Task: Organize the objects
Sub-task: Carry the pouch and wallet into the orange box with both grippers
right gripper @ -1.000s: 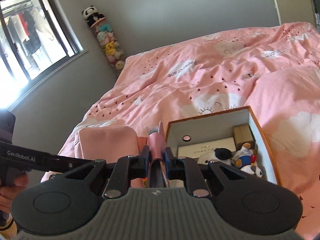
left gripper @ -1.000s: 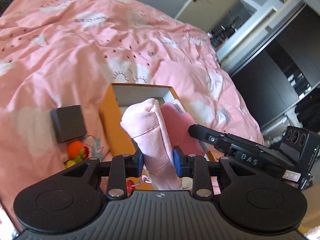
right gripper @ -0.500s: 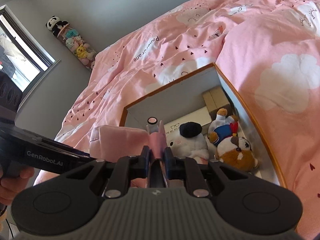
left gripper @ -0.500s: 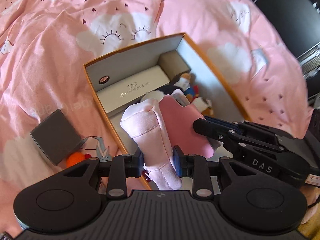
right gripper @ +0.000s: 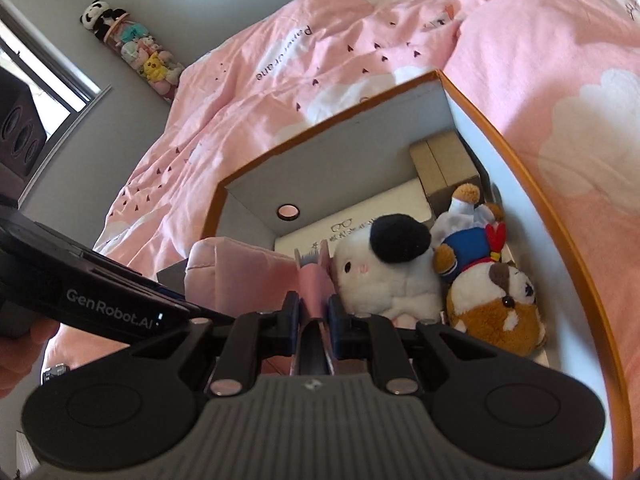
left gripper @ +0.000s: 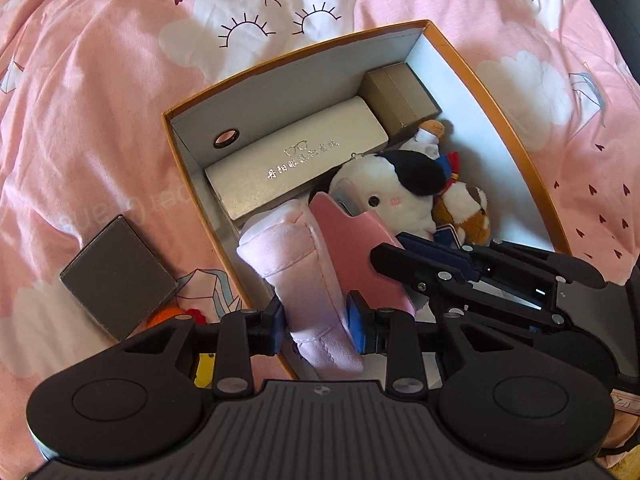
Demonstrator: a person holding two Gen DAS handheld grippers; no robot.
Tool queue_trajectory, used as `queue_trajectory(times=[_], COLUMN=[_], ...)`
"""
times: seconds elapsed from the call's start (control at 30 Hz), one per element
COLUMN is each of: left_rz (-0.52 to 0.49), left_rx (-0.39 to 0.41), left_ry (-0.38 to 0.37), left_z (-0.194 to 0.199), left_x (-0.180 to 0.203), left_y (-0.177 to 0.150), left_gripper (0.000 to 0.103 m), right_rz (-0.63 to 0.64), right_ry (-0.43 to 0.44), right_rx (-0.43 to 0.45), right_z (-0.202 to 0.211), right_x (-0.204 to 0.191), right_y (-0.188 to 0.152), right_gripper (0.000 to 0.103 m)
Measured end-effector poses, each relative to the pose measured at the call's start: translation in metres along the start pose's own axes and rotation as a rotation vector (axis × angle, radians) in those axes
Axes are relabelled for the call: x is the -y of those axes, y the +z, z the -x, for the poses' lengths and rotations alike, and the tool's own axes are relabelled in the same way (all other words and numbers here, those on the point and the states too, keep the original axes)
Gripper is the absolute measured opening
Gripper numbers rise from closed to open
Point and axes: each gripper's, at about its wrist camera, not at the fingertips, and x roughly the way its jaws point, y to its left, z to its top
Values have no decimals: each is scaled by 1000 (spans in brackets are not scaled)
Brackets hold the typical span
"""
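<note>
An orange box (left gripper: 500, 120) with a white inside lies on the pink duvet. My left gripper (left gripper: 316, 320) points straight down over the box's near left corner. A pale pink soft pouch (left gripper: 296, 264) is between its pads, which still touch it as the jaws begin opening. My right gripper (right gripper: 314, 312) is shut on a thin darker pink case (right gripper: 314, 288) that stands right beside the pouch, low inside the box. In the box lie a white glasses case (left gripper: 296, 160), a small brown carton (left gripper: 400, 96), a black-and-white plush (left gripper: 392, 192) and a brown-and-white plush (left gripper: 464, 208).
Left of the box, a flat grey square box (left gripper: 116, 280) and a small orange toy (left gripper: 168, 314) lie on the duvet (left gripper: 100, 100). A hanging row of plush toys (right gripper: 132, 40) is on the grey wall by a window.
Both grippers have come down and forward over the box with the pouch and the case. The left view has tipped from looking across the bed to looking straight into the box.
</note>
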Motion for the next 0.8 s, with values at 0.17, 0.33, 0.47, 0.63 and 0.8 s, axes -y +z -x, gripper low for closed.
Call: queue_trajectory(times=[0.17, 0.33, 0.47, 0.63, 0.8], left_rz=[-9, -4, -13, -42, -38], left_rx=[3, 2, 6, 72, 190], left_ry=[14, -12, -33, -85, -78], left_z=[-1, 3, 5, 22, 44], left_x=[-1, -6, -7, -7, -14], left_y=[6, 6, 5, -6, -22], left_gripper=[39, 51, 51, 51, 51], right_rz=[-21, -16, 6, 19, 134], right_ry=[-4, -12, -27, -48, -106], right_rx=[-20, -39, -42, -36, -6], right_z=[-4, -11, -12, -15, -19], right_x=[2, 2, -3, -10, -36], right_y=[4, 4, 2, 0, -7], right_gripper=[16, 16, 16, 16, 16])
